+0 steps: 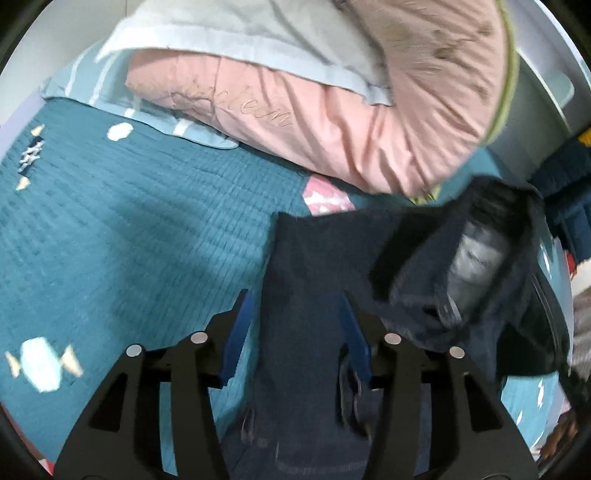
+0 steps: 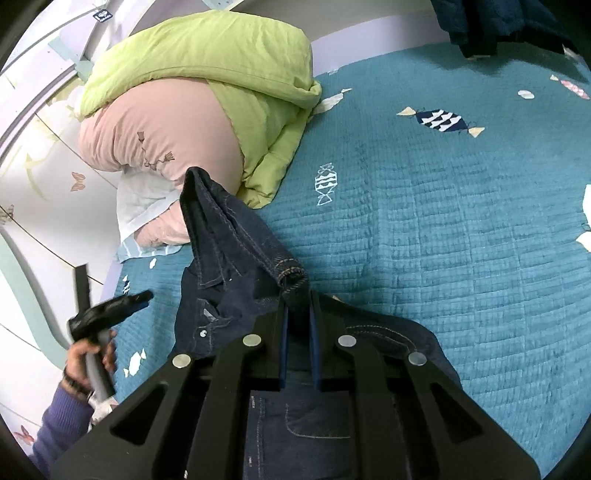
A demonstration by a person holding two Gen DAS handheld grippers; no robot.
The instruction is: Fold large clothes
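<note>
Dark blue jeans (image 1: pixel 306 280) lie partly lifted over the teal quilted bedspread (image 1: pixel 129 229). In the left wrist view my left gripper (image 1: pixel 293 306) has its blue pads wide apart, with a jeans leg running between them; the open waist with its pale lining (image 1: pixel 472 258) hangs to the right. In the right wrist view my right gripper (image 2: pixel 298 306) is shut on a bunched fold of the jeans (image 2: pixel 236 236) by the waistband and holds it raised above the bed. The left gripper (image 2: pixel 110 306) shows at lower left there, held by a hand.
A pink and green duvet (image 2: pixel 177 110) with a white pillow (image 2: pixel 144 203) is piled at the head of the bed. Dark blue clothing (image 2: pixel 491 22) lies at the far edge. The bedspread (image 2: pixel 443 221) stretches to the right. A white wall with butterflies is at left.
</note>
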